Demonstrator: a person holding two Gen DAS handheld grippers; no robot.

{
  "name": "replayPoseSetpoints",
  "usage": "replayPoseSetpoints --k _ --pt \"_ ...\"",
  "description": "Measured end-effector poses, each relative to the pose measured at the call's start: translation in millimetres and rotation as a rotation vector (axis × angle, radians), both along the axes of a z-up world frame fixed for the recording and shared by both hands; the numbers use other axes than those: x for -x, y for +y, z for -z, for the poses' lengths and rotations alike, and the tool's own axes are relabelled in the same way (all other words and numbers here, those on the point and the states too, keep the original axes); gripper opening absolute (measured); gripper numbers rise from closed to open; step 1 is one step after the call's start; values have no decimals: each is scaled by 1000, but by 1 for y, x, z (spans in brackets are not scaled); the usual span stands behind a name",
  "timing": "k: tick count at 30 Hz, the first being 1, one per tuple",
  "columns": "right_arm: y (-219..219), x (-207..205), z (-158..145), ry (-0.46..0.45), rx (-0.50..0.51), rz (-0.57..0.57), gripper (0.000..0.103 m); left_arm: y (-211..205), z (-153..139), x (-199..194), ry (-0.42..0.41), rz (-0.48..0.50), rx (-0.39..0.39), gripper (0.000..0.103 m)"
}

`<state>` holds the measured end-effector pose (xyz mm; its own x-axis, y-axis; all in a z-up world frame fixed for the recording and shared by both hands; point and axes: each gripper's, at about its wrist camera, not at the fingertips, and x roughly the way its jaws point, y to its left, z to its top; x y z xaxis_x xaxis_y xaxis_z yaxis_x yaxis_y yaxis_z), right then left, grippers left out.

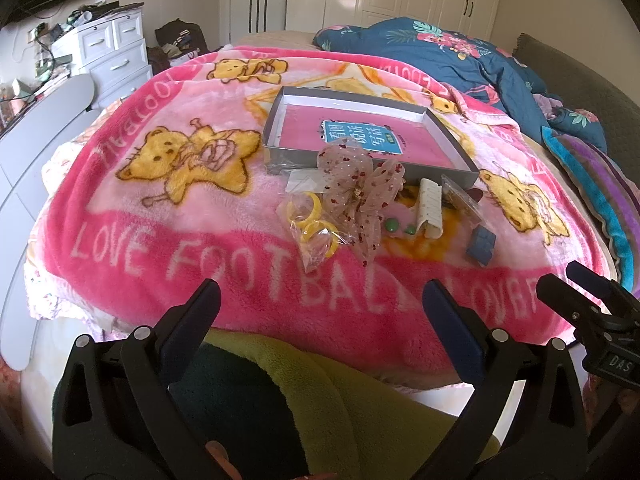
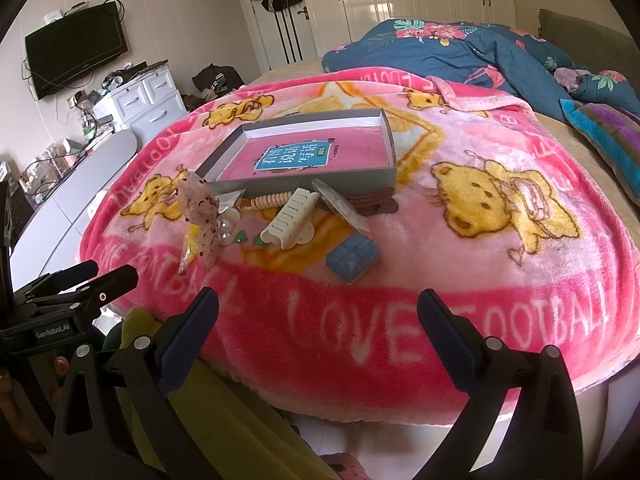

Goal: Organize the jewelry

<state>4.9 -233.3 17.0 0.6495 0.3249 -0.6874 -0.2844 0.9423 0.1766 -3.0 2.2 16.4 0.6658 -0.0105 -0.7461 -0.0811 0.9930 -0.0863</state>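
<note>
A grey open box [image 1: 276,120] [image 2: 352,178] with a pink book inside lies on the pink blanket. In front of it lies a pile: a sheer dotted bow [image 1: 356,188] [image 2: 198,208], a clear bag of yellow rings [image 1: 314,220], a white hair claw [image 1: 430,208] [image 2: 290,216], a small blue box [image 1: 482,246] [image 2: 354,258], green beads [image 1: 392,225]. My left gripper [image 1: 320,304] is open and empty, short of the pile. My right gripper [image 2: 318,308] is open and empty, also short of it.
The pink bear blanket [image 1: 160,220] covers the bed's near end. A blue floral quilt [image 1: 460,60] lies at the back right. White drawers [image 1: 116,52] and a wall TV [image 2: 76,48] stand at the left. Yellow-green cloth [image 1: 320,400] lies under the grippers.
</note>
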Motion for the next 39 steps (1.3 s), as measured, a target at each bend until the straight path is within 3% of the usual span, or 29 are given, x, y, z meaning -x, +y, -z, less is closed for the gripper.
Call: replayPoseSetpoints --k 8,20,27,35,39 --pt "1 -5 4 19 -1 -4 99 4 -6 -1 -2 -14 21 95" --pt "-1 -41 22 80 36 -16 99 44 1 -20 39 -75 93 95" --pt "2 -60 29 100 21 -42 99 32 -3 -44 26 12 144 95" --pt "3 -82 46 118 48 -36 99 3 9 -85 55 103 146 94" --pt "-1 -93 54 123 64 -25 99 -2 20 -99 77 96 150 80"
